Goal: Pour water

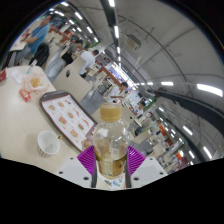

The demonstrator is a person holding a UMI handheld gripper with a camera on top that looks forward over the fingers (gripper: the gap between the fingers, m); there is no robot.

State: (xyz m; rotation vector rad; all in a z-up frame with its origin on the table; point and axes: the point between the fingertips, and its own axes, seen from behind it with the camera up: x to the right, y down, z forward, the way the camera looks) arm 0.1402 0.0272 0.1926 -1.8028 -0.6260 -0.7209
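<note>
- The clear plastic bottle with a pale screw cap (111, 140) stands upright between the gripper's (111, 165) two padded fingers (88, 158), one finger at each side of it, both close against its walls.
- Left of the bottle and a little beyond the fingers, a small round white cup (47, 143) sits on the pale tabletop (20, 115).
- Behind the cup, and left of the bottle's cap, a flat rectangular picture menu card (68, 113) lies on the same tabletop.
- Further back along that table rests a low dish of food (35, 81).
- Beyond the table, people (38, 38) are at the far left, well apart from the bottle.
- Long ceiling light strips (117, 30) run overhead into the distance.
</note>
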